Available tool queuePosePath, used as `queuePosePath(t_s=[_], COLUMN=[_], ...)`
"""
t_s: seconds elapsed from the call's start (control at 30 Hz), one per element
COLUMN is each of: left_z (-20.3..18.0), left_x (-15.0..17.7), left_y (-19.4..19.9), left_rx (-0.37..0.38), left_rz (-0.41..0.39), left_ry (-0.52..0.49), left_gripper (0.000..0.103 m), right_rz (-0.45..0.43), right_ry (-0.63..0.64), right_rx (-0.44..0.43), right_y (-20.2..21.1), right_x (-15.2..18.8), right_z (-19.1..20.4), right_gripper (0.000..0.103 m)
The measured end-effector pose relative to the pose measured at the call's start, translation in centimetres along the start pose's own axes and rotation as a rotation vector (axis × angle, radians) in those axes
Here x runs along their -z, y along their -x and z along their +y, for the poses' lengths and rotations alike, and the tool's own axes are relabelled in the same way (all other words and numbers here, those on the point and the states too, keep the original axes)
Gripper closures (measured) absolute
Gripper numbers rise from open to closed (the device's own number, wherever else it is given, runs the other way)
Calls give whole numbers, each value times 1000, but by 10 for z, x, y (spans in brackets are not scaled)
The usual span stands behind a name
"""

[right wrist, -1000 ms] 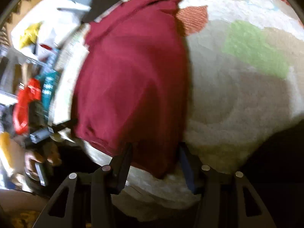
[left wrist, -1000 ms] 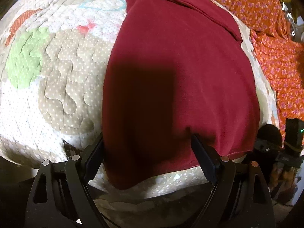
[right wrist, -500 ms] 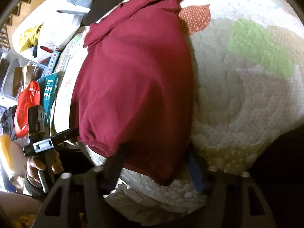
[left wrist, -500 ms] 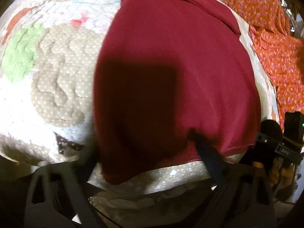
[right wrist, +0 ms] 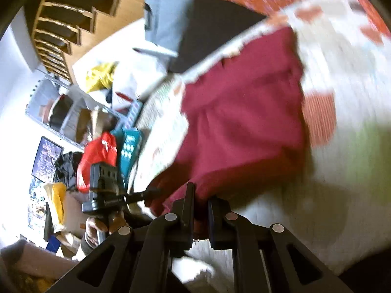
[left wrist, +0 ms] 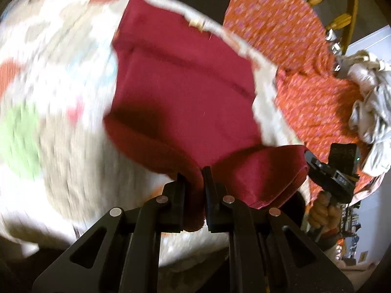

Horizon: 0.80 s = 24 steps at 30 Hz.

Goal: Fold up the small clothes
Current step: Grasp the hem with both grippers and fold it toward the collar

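Observation:
A dark red garment [left wrist: 180, 92] lies on a quilted white spread [left wrist: 48, 122] with coloured patches. My left gripper [left wrist: 194, 173] is shut on the garment's near edge and holds it lifted, so the cloth curls up over itself. My right gripper [right wrist: 201, 195] is shut on the same garment [right wrist: 244, 112] at its other near corner, also raised. The right gripper shows in the left wrist view [left wrist: 334, 171], and the left gripper shows in the right wrist view [right wrist: 105, 195]. Both views are blurred by motion.
Orange flowered fabric [left wrist: 305, 68] lies beyond the quilt, with a grey-white bundle of cloth [left wrist: 371, 102] on it. A yellow wooden chair [left wrist: 337, 5] stands behind. To the left are shelves [right wrist: 61, 31], bags [right wrist: 97, 156] and a grey folded item [right wrist: 166, 14].
Both grippers were open around the garment's near edge. They have shut on it and lifted it up and forward, so the near part folds over.

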<state>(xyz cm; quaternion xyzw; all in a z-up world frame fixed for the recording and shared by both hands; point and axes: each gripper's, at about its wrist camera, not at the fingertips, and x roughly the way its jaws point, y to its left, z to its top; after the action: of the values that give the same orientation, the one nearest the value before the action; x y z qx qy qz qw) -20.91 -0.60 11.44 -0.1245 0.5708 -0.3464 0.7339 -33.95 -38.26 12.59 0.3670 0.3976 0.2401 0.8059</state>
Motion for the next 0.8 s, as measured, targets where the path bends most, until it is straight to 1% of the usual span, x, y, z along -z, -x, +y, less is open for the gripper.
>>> queuePosePath(t_s=[0.13,0.17,0.23,0.3,0.37,0.43,0.5,0.53,0.57,0.6,0.63,0.67,0.7,0.73,0.77,0.8], left_z=[-14,-14,-17,-17,-12,-3,7,15,28,36,45,52,57,61,61,59], left_x=[-58,-79,-110,-146,-178,-208,-229,-238,-247,-254,-261,-265,-268,-270,-272,-272], left_y=[13,13,6,-7,-21,-40,-56,-64,-74,-80,-84,-84,-81,-76,-72,-63], left_rx=[-14,-20,-30,-58,-69,-86,-79,-77,-78,-72,-64,-66,-58,-31,-20,-35], left_rz=[-88,-109,-134,-165,-182,-195,-181,-173,-164,-158,-156,-172,-185,-190,-196,-225], left_ry=[-37,-37,-28,-19,0,33,57,73,120,150,180,201,206,209,207,191], left_gripper=[92,92,92,92,93,93,93,92,92,88,81,77,71,65,61,49], right_rz=[-94,-116,-143,-168,-188,-205,-211,-212,-213,-213,-200,-185,-157,-129,-122,-139], right_ry=[31,28,24,16,9,4,5,8,-8,-58,-94,-115,-132,-136,-138,-152], right_rx=[3,9,23,51,65,98,146,190,206,214,228,251,305,342,333,303], right_y=[3,0,-9,-17,-24,-35,-50,-60,-68,-81,-92,-101,-112,-119,-120,-115], right_x=[-48,-65,-93,-122,-147,-175,-199,-210,-218,-228,-235,-240,-245,-250,-252,-254], right_z=[2,-1,-7,-17,-27,-39,-51,-60,-69,-88,-103,-113,-124,-131,-135,-138], right_gripper=[95,95,95,95,95,95,95,95,95,95,95,94,91,90,90,89])
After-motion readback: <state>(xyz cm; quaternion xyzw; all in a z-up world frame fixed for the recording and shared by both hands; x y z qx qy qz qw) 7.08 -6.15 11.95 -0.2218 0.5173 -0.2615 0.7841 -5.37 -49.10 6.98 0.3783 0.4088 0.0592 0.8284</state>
